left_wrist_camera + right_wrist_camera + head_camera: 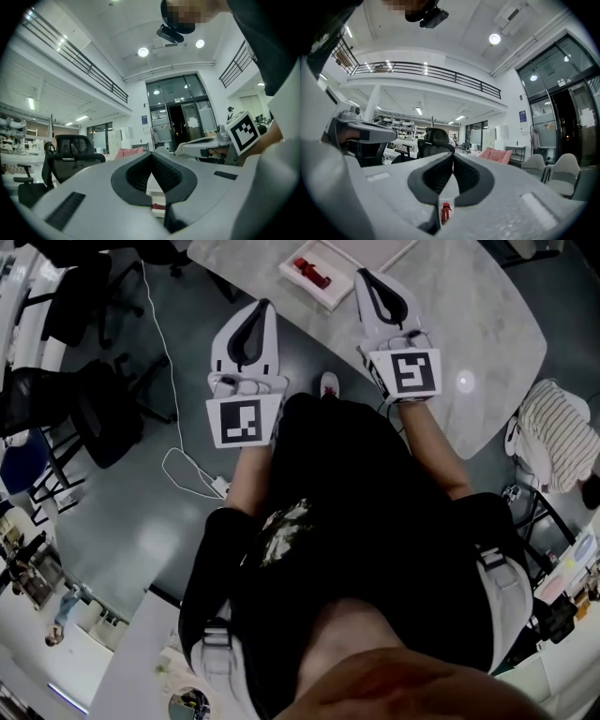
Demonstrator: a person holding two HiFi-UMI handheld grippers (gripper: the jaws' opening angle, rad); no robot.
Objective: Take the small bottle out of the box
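The counter [487,324] lies ahead of both our jaws, and on it sits the white box [330,298], open on top. Our right gripper [362,276] has its tips just beside the box's right edge. Our left gripper [265,306] sits further off, with the box ahead and to its right. Both pairs of jaws are closed on nothing. The red bottle [312,273] lies flat inside the box, left of and below the right jaws, its long axis slanting across the box toward them. We judge the right hand nearer; its jaws must part first.
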